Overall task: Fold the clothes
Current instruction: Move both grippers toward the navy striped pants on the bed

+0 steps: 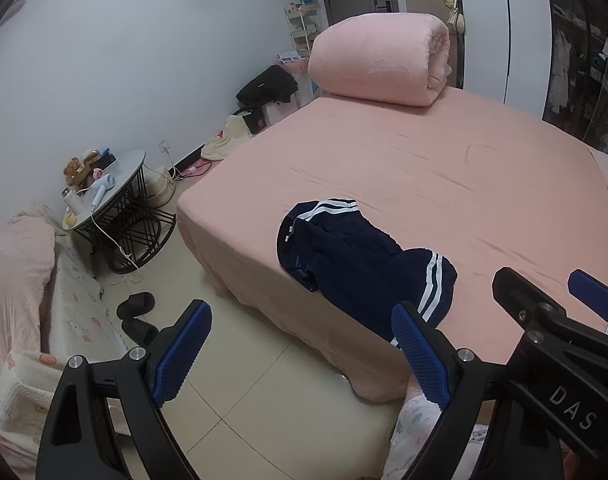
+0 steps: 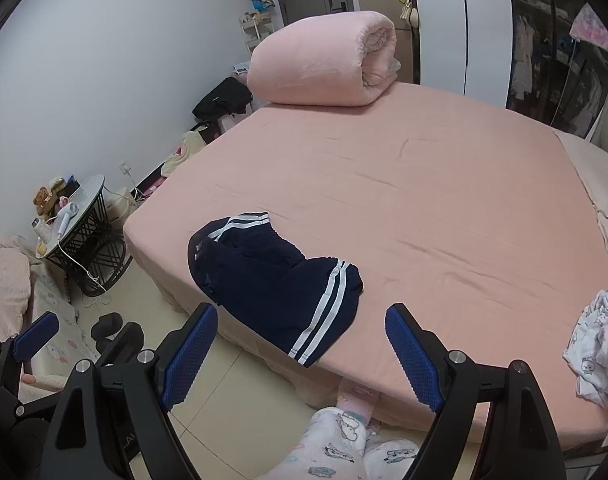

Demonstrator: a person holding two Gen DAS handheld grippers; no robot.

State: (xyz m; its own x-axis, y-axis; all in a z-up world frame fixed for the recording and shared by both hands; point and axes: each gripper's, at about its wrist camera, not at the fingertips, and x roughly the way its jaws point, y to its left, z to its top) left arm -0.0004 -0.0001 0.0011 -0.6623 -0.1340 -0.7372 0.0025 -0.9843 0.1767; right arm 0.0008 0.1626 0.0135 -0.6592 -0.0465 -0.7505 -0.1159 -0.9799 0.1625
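Both grippers hang above the floor at the near edge of the bed, each with its blue-padded fingers spread wide and nothing between them. From its own camera the left gripper (image 1: 302, 354) frames pale floor tiles and the bed's corner; the right gripper (image 2: 302, 356) frames the bed edge and a bit of patterned pink clothing on the person's legs (image 2: 336, 440) below. Each tool also shows at the side of the other's view, the two held close together.

On the pink bed sheet (image 2: 424, 200), near the front corner, lie the navy shorts (image 2: 272, 276), the only dark item on the mattress. They sit crumpled, not flat: the waistband end bunches up toward the left with a white drawstring showing in the left wrist view, and one leg stretches toward the near edge, its hem just hanging over the side of the mattress. Two white stripes run down that leg, and a second pair of stripes shows at the waistband end. The cloth is rumpled into soft ridges in the middle.

Neither gripper touches the shorts. A rolled pink quilt (image 2: 324, 64) rests at the far corner, well apart from them, and a white printed garment (image 2: 596, 344) lies heaped at the bed's right edge.
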